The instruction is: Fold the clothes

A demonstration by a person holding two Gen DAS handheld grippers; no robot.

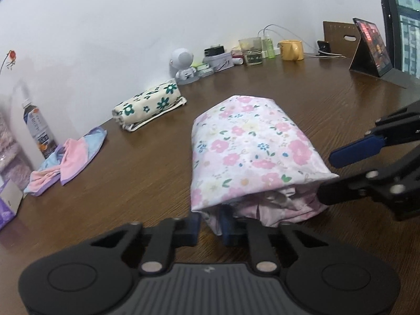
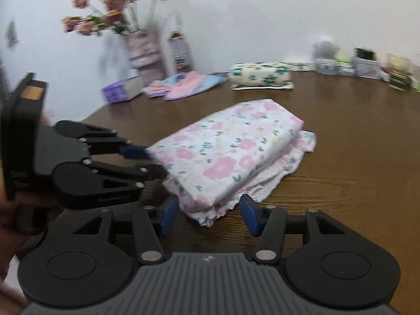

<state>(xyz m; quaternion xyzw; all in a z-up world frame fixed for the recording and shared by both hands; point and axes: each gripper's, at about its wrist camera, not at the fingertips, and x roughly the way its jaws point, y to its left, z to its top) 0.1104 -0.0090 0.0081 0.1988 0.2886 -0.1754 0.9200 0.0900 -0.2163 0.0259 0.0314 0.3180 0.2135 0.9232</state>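
The pink floral garment lies folded mid-desk. Left tongs are clamped on its near corner; right tongs stand apart around its other corner. Grip every layer, then lift evenly.

Bare table around floral bundle; clutter along wall.

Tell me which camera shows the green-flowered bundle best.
The left wrist view. There the green-flowered bundle is sharp and unobstructed on the table, with its rolled end and the flap underneath clearly visible. The right wrist view shows the same bundle side-on near the wall, farther off and blurred.
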